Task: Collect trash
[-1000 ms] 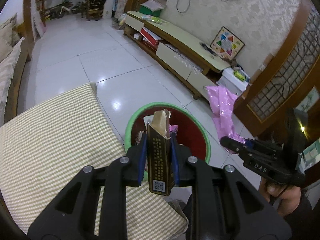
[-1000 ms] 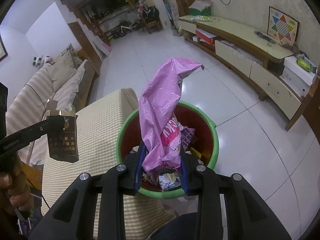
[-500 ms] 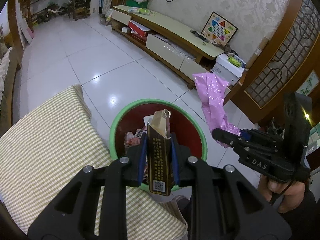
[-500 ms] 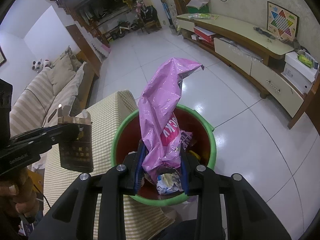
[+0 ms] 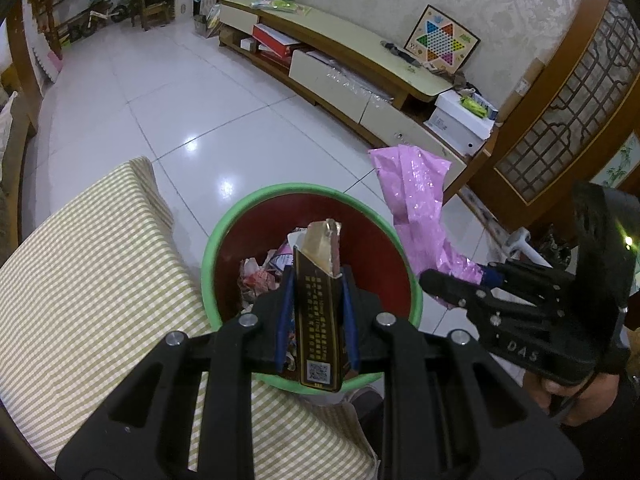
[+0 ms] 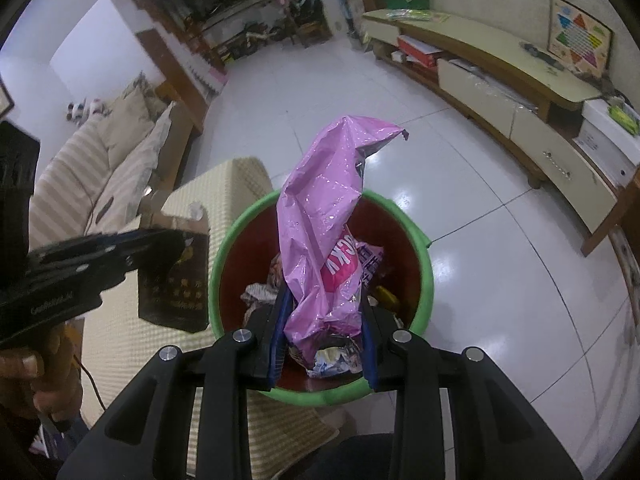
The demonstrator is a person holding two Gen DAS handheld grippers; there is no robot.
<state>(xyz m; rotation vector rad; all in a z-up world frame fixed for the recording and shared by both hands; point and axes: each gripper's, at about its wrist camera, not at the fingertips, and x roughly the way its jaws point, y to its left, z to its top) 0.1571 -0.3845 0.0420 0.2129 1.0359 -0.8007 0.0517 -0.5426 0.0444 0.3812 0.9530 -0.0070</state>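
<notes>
My left gripper (image 5: 314,316) is shut on a dark brown and gold cigarette box (image 5: 318,320), held upright over the red bin with a green rim (image 5: 248,208). My right gripper (image 6: 324,332) is shut on a crumpled pink plastic wrapper (image 6: 320,240), held over the same bin (image 6: 426,276). The bin holds several scraps of trash (image 5: 256,276). The right gripper (image 5: 452,288) with the pink wrapper (image 5: 416,196) shows at the right of the left wrist view. The left gripper (image 6: 160,244) and box (image 6: 172,280) show at the left of the right wrist view.
A checked yellow cushion (image 5: 80,288) lies left of the bin. A long low TV cabinet (image 5: 352,60) runs along the wall, with a white box (image 5: 460,120) at its end. A sofa (image 6: 92,176) stands at the far left. White tiled floor (image 6: 500,280) surrounds the bin.
Both grippers have moved in over the bin; the bin is now more centred under each. The box and the pink wrapper stay gripped.
</notes>
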